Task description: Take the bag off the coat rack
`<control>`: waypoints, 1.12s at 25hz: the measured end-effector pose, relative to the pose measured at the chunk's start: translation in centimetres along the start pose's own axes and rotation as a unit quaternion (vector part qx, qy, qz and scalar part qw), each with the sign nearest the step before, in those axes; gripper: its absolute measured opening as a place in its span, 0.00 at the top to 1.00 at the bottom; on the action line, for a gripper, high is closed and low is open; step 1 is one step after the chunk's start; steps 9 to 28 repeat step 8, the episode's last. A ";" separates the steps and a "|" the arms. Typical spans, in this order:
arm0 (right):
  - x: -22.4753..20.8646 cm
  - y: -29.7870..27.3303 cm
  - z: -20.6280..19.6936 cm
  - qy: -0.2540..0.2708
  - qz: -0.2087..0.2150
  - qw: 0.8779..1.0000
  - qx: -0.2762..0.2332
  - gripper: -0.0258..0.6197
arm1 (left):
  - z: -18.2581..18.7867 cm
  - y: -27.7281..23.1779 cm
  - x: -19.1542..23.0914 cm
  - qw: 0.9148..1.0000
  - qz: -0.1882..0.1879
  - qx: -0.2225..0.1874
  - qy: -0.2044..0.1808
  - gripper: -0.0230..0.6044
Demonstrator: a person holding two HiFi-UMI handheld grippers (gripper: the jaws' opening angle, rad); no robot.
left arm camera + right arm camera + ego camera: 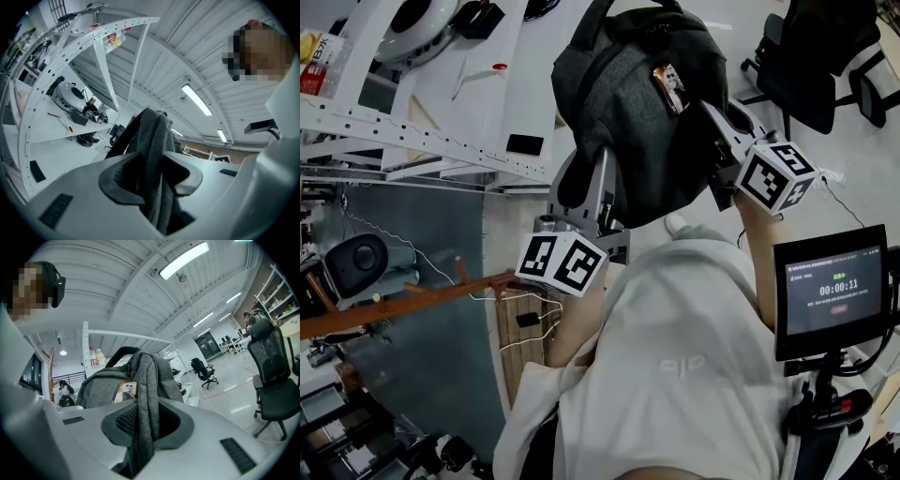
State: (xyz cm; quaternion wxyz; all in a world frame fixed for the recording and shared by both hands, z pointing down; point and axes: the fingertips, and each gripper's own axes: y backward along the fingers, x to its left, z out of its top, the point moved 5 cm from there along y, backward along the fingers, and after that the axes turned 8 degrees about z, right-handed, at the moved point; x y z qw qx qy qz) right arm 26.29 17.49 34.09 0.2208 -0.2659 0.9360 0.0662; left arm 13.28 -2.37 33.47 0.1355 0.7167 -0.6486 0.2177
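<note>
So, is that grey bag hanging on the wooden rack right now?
No, the left tool and right tool hold the bag up, clear of the wooden rack.

The bag (637, 112) is dark heathered grey with black straps. A small patch (668, 84) on it, just ahead of the right hand-held gripper (147, 423), shows a tan-and-white picture. The right one and the left hand-held gripper (152, 176) have pale grey-white bodies and dark grey textured pads (123, 420). Each carries a cube (561, 262) patterned with black-and-white square markers. Near the left one, the coat rack (412, 300) is reddish-brown wood. Beside the right one, a black screen (834, 291) shows white digits, green characters and a red button. The person's shirt (675, 375) is white.
</note>
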 end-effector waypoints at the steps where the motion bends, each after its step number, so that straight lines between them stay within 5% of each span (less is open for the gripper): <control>1: 0.0 0.0 0.0 0.000 0.000 1.000 0.001 0.86 | 0.0 0.0 0.0 1.000 0.001 0.000 0.001 0.74; 28: 0.2 0.0 -0.1 -0.001 0.002 1.000 0.002 0.86 | 0.1 0.3 0.0 1.000 0.003 -0.001 0.000 0.74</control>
